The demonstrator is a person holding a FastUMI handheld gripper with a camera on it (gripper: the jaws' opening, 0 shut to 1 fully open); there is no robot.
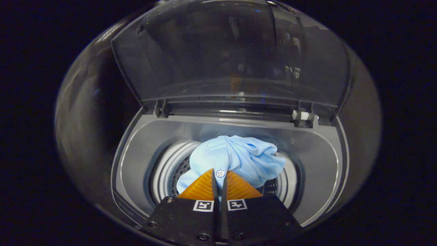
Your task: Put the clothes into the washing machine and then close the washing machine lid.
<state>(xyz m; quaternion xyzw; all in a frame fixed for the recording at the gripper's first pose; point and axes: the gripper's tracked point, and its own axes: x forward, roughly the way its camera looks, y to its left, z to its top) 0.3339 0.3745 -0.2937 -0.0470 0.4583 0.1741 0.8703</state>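
**Light blue garment held over the open drum**

Gripper view: The gripper [220, 179] is seen pointed down into the top of a washing machine [136, 160], whose grey top deck is curved around a round opening. The two fingers are brought almost together, with only a narrow slit left between them, and a fold of a light blue garment [239, 157] is pinched in that slit. Both fingers are pressed against the cloth, so the gripper is closed on the garment. A small white button [220, 173] on the fabric is seen right at the fingertips, in the gap between them.

The garment is bunched in a crumpled mass just ahead of and beyond the fingers, spread over the mouth of the drum [167, 171]. The ribbed, shiny inner wall of the drum is shown to the left of the cloth, and a dark perforated part is visible beside each side of the bundle. Whether the cloth is hanging free or already resting on something inside the drum cannot be told.

Beyond the garment, the washing machine lid [232, 54] is raised and stood open. It is made of dark, see-through plastic, and dim reflections are carried on its surface. It is joined to the rear of the deck by two hinges [302, 116], one at each end of its lower edge. The surroundings of the machine are lost in darkness.
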